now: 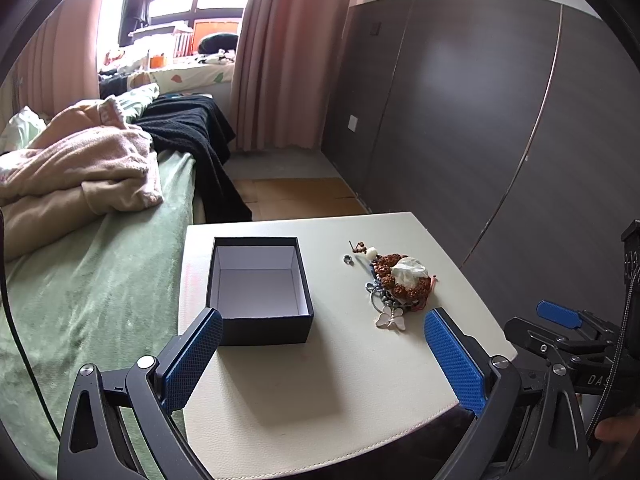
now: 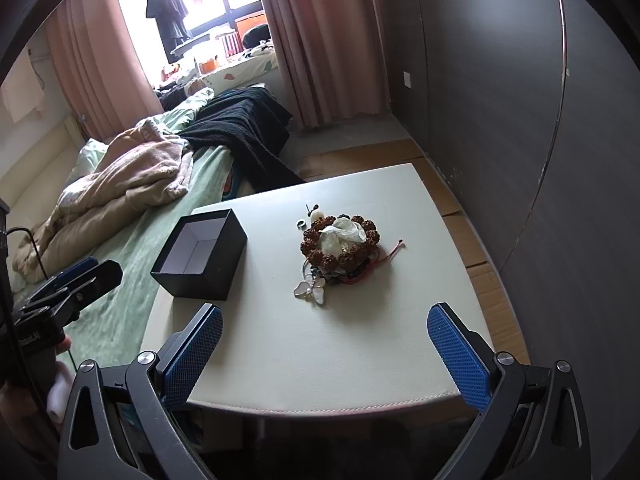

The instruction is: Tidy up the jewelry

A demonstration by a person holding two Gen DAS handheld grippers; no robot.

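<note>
Because the jewelry (image 2: pixel 340 252) lies in one tangled heap, we judge the main risk to be a pinch that lifts several pieces at once: a cord or chain caught in the brown bead bracelet (image 2: pixel 334 258) could drag its neighbours and drop them short of the box (image 2: pixel 200 258), or off the edge of the counter (image 2: pixel 360 340). The small ring (image 2: pixel 300 223), lying just beside the heap at its upper left, looks thin and flat and might slip from the pads or be knocked away. The box looks light, so a bump from a finger could push it toward the bed (image 2: pixel 120 280), which lies close to its left.

The heap sits at the middle of the right wrist frame, and right of centre in the left wrist frame. We see a ring of knobbly brown beads with a crumpled pale piece (image 2: pixel 346 234) resting on it, a red cord (image 2: pixel 394 246) trailing right, a pale butterfly pendant (image 2: pixel 310 290) at the lower edge, and a white bead (image 2: pixel 318 213) at the top.

The black box, white inside and holding nothing we can see, stands well apart to the left of the heap. Both the left hand-held gripper (image 1: pixel 324 360) and the right hand-held gripper (image 2: pixel 325 354) are spread wide, holding nothing, near the counter's lower edge.
</note>
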